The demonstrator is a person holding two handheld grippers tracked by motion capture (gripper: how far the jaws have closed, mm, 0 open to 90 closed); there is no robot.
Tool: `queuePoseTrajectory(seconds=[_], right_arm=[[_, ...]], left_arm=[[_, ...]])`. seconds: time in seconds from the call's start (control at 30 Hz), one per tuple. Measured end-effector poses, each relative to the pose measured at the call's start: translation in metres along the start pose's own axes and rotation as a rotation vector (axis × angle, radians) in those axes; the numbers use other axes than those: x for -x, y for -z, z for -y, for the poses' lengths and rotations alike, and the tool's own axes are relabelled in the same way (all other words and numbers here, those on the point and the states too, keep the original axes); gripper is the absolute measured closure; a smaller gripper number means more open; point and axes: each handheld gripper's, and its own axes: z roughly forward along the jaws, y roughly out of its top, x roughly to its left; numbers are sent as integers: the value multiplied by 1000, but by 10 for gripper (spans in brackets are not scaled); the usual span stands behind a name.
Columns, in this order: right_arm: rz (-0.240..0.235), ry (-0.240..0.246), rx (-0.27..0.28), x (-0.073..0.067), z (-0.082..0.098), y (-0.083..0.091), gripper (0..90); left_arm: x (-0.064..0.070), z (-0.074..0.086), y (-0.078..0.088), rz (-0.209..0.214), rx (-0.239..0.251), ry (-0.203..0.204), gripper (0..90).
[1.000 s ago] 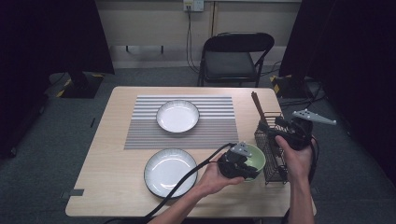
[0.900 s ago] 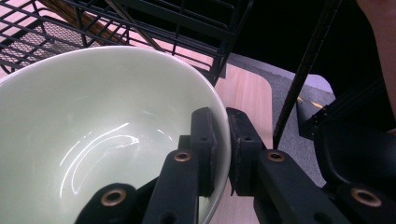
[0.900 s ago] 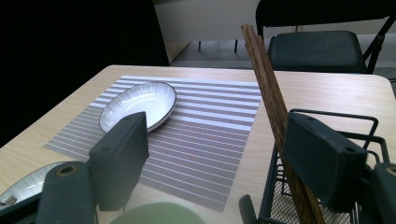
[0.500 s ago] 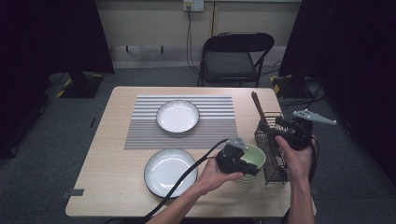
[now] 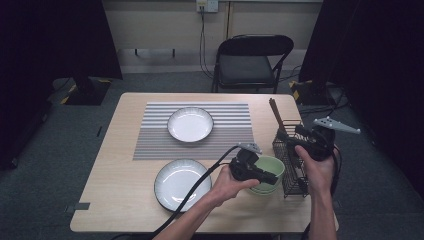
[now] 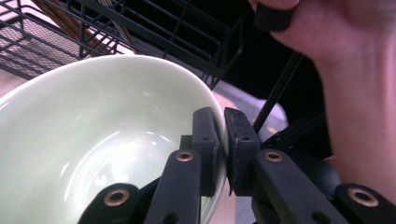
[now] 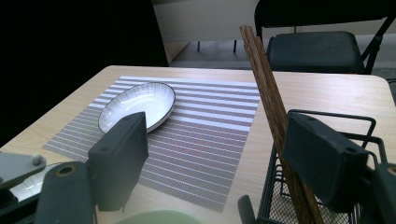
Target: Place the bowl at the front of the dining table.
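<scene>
A pale green bowl (image 5: 270,166) (image 6: 93,140) sits near the table's front right, close beside a black wire basket (image 5: 291,172). My left gripper (image 5: 263,175) (image 6: 223,122) is shut on the bowl's rim, one pad inside the bowl and one outside. My right gripper (image 5: 301,136) (image 7: 217,135) hovers over the basket (image 7: 336,115) with its jaws wide open and nothing between them. Brown chopsticks (image 5: 275,114) (image 7: 266,79) stand slanted in the basket, just inside the right pad. The bowl's edge (image 7: 159,217) shows at the bottom of the right gripper view.
A striped placemat (image 5: 150,140) (image 7: 201,140) carries a white plate (image 5: 190,124) (image 7: 137,105). A second plate (image 5: 175,184) lies at the table's front, left of the bowl. A black folding chair (image 5: 250,65) stands behind the table.
The left gripper and the bowl have shifted only slightly. The right gripper has stayed where it was.
</scene>
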Motion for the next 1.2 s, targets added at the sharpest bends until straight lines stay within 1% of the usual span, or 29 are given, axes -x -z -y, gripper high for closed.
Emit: queuePoseTrajectory(seconds=[0.03,0.1,0.13,0.2,0.23,0.37,0.4,0.43,0.47,0.5,0.6,0.67,0.7,0.77,0.87,0.9,1.0,1.03,1.1,1.17,1.2], right_arm=[[-1,-1,1,0,0,0,219],[1,1,0,0,0,0,219],[1,1,0,0,0,0,219],[2,4,-1,0,0,0,222],[2,11,1,-1,0,0,223],[3,13,2,-2,0,0,222],[3,11,1,-2,0,0,223],[3,12,3,-2,0,-1,223],[3,11,4,-2,0,-1,223],[3,12,3,-2,0,-1,223],[2,14,4,-3,0,-2,223],[-1,15,5,-3,0,-1,223],[0,16,6,-3,-1,-1,223],[3,14,9,-2,-1,0,223],[3,12,12,-2,-1,0,223],[4,10,11,-2,-1,0,223],[3,11,11,-2,0,-1,223],[2,12,11,-2,0,-1,223],[3,9,11,-2,-1,0,222],[3,9,9,-2,0,-1,222],[3,10,9,-2,0,-1,222]], left_arm=[[0,0,0,1,4,4,841],[-1,-2,1,5,-5,5,841],[-1,-3,1,10,-7,15,842],[-2,-4,1,16,-5,18,842],[-3,-4,1,21,-1,31,842],[-3,-6,2,23,-13,28,842],[-4,-6,2,24,-14,33,842],[-5,-5,1,42,-1,70,842],[-7,-5,2,51,15,84,839],[-6,-6,3,49,11,70,841],[-7,-6,3,49,15,77,844],[-7,-6,3,51,13,70,844],[-7,-6,3,54,15,79,843],[-8,-6,5,61,8,72,843],[-8,-5,5,59,7,66,842],[-8,-5,5,63,14,72,841],[-8,-5,6,64,12,61,834],[-8,-5,6,65,13,61,824],[-8,-5,6,66,11,63,757],[-7,-5,5,68,-3,41,762],[-7,-5,5,68,-3,41,747]])
